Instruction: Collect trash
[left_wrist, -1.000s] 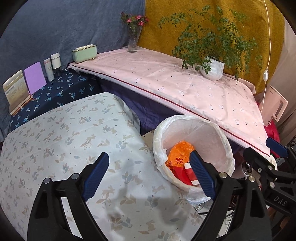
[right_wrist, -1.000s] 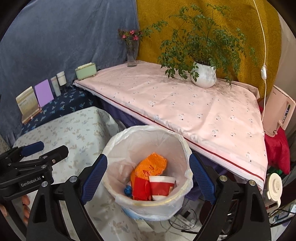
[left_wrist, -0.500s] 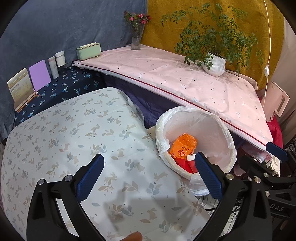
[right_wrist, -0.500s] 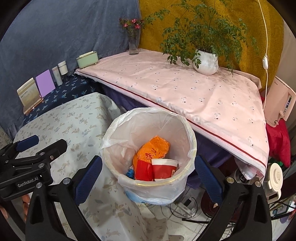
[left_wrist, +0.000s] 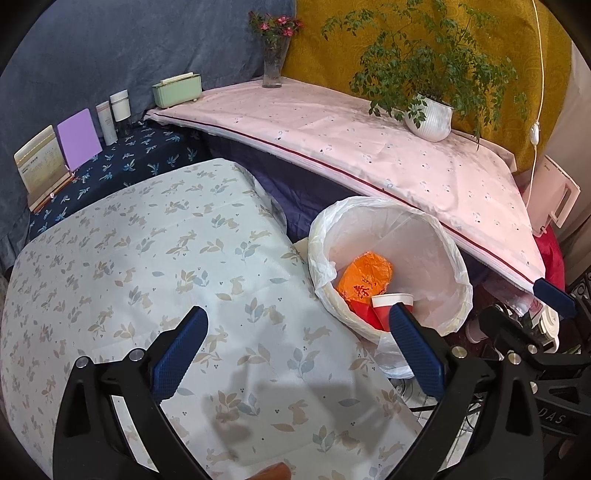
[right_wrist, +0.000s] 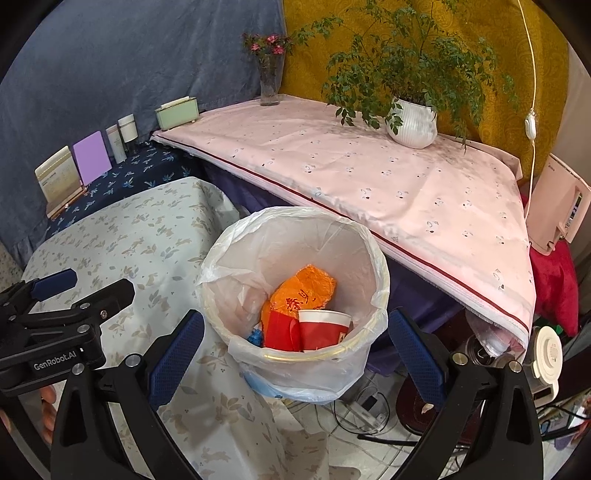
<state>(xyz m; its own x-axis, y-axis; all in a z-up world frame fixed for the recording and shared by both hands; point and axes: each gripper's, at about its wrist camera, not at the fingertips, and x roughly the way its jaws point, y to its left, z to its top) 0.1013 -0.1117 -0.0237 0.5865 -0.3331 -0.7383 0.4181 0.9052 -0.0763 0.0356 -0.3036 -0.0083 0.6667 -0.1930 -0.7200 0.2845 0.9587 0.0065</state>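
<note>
A white trash bin (right_wrist: 258, 254) lined with a plastic bag stands on the floor beside the leaf-print table (left_wrist: 155, 258); it also shows in the left wrist view (left_wrist: 436, 236). Inside lie an orange wrapper (right_wrist: 306, 290), a red paper cup (right_wrist: 323, 328) and red packaging (right_wrist: 279, 330). My right gripper (right_wrist: 295, 354) is open and empty, just above the bin's near rim. My left gripper (left_wrist: 295, 354) is open and empty over the table, left of the bin. The wrapper (left_wrist: 367, 278) and cup (left_wrist: 391, 301) also show in the left wrist view.
A pink-covered table (right_wrist: 369, 166) behind the bin holds a potted plant (right_wrist: 413, 122), a flower vase (right_wrist: 269, 83) and a green box (right_wrist: 175, 112). Books and bottles (left_wrist: 74, 147) stand on a dark blue cloth. Cables and a white appliance (right_wrist: 545, 354) lie on the floor.
Both grippers have drawn back and risen a little, so the bin sits farther from them. Both stay open and empty. The trash in the bin has not moved.
</note>
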